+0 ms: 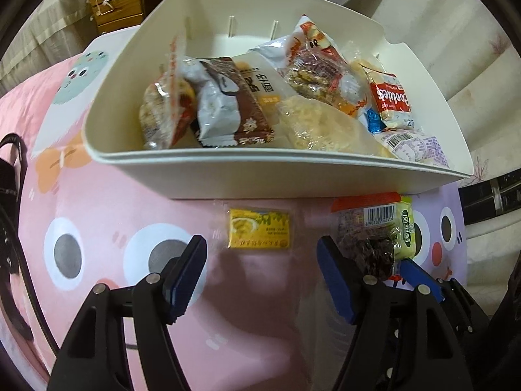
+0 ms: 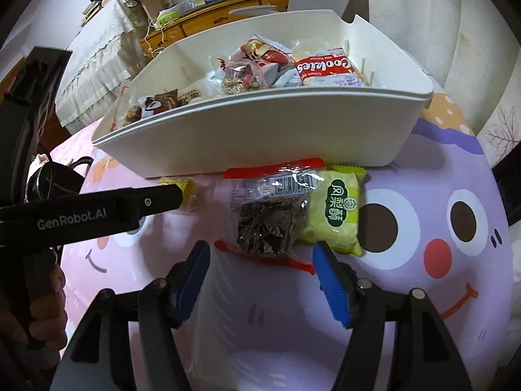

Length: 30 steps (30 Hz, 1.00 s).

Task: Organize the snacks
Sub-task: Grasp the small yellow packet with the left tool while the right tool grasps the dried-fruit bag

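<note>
1. A cream-white plastic bin [image 1: 228, 176] with a double-lipped rim stands on a pink and lilac cartoon-face table mat [image 1: 107, 202], and it holds a heap of wrapped snacks.
2. Inside the bin, from the left wrist view, lie a brown-and-white chocolate wafer pack [image 1: 228, 104], a clear bag of pale crackers [image 1: 319, 127], a clear red-printed wrapper of nut brittle [image 1: 312, 65] and a red-and-white "Cookies" packet [image 1: 389, 101] toward the right end.
3. Three snacks lie on the mat just in front of the bin's near wall: a small yellow sachet [image 1: 259, 229], a clear red-topped pack of dark dried fruit with a barcode [image 2: 270, 215], and a light green pastry packet [image 2: 338, 215] touching the dried-fruit pack's right side.
4. The left gripper [image 1: 262, 277] hovers low over the mat with its blue-padded fingers spread wide; the yellow sachet sits just ahead of the gap, and nothing is between the pads.
5. The right gripper [image 2: 260, 280] also has its fingers well apart and holds nothing; the dried-fruit pack lies just ahead of the opening.
6. In the right wrist view the left gripper's black body reaches in from the left, its tip near the yellow sachet.
7. Wooden drawers [image 1: 117, 0] stand behind the bin.
</note>
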Tool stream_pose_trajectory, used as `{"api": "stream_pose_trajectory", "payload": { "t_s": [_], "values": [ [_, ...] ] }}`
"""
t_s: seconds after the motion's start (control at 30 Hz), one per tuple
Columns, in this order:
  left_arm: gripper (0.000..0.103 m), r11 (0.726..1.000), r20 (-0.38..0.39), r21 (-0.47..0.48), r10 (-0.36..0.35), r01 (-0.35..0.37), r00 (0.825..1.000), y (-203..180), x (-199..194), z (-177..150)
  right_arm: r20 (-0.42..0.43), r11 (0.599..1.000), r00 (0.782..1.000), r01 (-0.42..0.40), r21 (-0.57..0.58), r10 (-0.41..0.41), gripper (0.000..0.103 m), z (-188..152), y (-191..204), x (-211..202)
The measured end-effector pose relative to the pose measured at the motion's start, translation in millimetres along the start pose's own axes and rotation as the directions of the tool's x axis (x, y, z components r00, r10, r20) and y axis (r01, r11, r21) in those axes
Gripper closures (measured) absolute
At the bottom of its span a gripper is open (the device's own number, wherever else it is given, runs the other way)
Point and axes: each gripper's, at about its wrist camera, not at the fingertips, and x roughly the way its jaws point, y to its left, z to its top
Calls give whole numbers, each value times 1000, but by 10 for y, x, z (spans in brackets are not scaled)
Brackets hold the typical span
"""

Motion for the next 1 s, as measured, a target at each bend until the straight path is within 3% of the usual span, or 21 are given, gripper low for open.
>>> {"api": "stream_pose_trajectory", "payload": {
  "t_s": [0.3, 0.73, 1.0],
  "values": [
    [34, 999, -19, 40, 23, -22, 1000, -56, 219, 72, 31, 999, 999, 30, 39, -31, 37, -6, 5, 112],
    [38, 995, -10, 87, 47, -46, 999, -70, 315, 10, 62, 996, 994, 88, 2, -88, 34, 22, 115, 212],
    [45, 990, 1, 125, 62, -62, 998, -62, 337, 7, 68, 993, 991, 120, -12, -119, 45, 29, 137, 204]
  ]
}}
